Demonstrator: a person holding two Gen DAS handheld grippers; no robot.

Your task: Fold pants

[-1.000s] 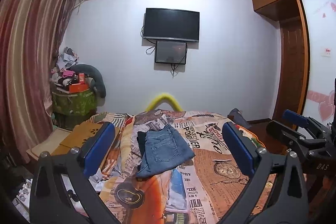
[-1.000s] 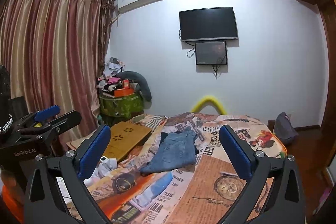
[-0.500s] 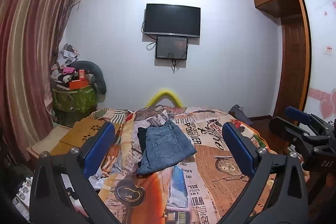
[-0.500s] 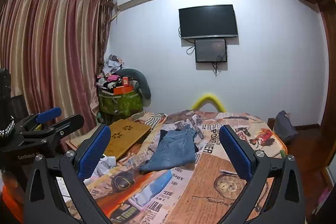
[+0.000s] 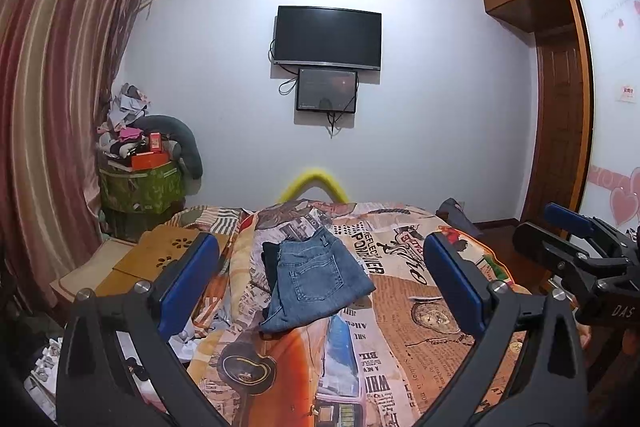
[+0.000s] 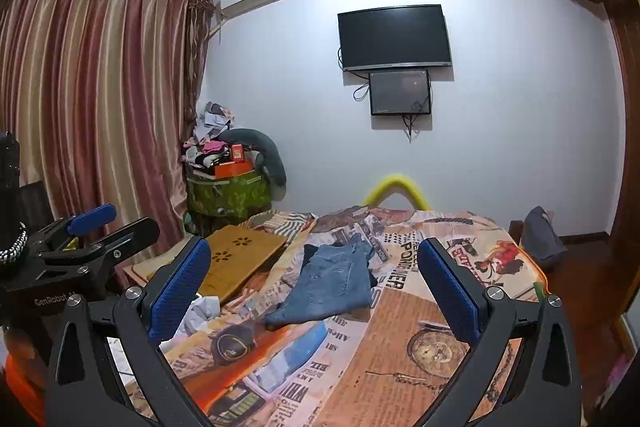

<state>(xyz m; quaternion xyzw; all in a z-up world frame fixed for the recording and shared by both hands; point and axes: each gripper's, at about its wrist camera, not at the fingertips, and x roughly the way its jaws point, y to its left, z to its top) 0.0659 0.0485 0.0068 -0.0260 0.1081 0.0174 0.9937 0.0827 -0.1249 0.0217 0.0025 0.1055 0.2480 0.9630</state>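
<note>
Folded blue jeans (image 5: 316,285) lie on the patterned bedspread (image 5: 400,307), partly on top of a dark garment (image 5: 270,263). They also show in the right wrist view (image 6: 332,285). My left gripper (image 5: 320,287) is open and empty, held back above the near end of the bed. My right gripper (image 6: 316,291) is open and empty too, beside it on the right. Each gripper shows in the other's view: the right one (image 5: 580,247), the left one (image 6: 96,231).
A wooden lap desk (image 5: 152,259) lies at the bed's left side. A green box piled with clutter (image 5: 140,183) stands by the curtain. A TV (image 5: 328,39) hangs on the far wall. A wardrobe (image 5: 560,107) and door stand right. A dark bag (image 6: 540,239) sits at the bed's far right.
Both grippers have drawn slightly back and up from the bed, so the jeans sit a little lower in view. Both stayed open. The jeans have not moved.
</note>
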